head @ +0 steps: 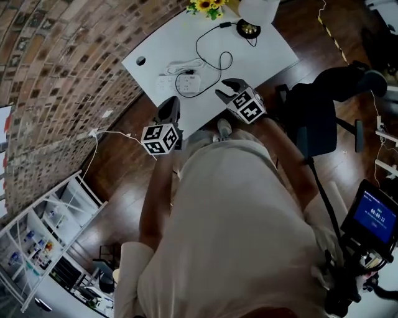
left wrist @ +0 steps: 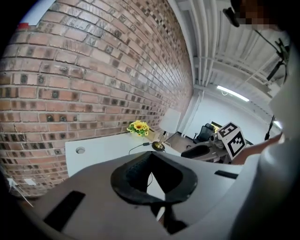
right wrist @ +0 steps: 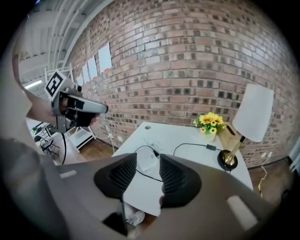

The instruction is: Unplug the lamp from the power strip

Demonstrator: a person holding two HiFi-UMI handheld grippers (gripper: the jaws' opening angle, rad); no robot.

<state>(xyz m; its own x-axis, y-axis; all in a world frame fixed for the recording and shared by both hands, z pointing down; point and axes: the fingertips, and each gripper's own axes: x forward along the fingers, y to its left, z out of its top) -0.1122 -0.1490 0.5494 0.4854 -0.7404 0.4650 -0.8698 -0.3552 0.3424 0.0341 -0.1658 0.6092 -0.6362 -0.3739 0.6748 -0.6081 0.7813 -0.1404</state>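
A white power strip (head: 180, 84) lies on the white table (head: 267, 59). The lamp's black cord (head: 208, 46) loops from it to the lamp (head: 252, 18) at the table's far end. The plug end sits at the strip (right wrist: 153, 153). Both grippers hang in the air over the table's near edge, apart from strip and cord. My left gripper (head: 169, 107) (left wrist: 151, 176) is open and empty. My right gripper (head: 227, 88) (right wrist: 147, 176) is open too, with nothing between its pads. The lamp's white shade (right wrist: 253, 112) stands at the right.
Yellow flowers (head: 208, 5) stand beside the lamp. A brick wall (head: 56, 74) runs along the table's left. A dark office chair (head: 317, 118) stands to the right. A white cable (head: 118, 133) crosses the wooden floor, and a white shelf (head: 37, 248) stands lower left.
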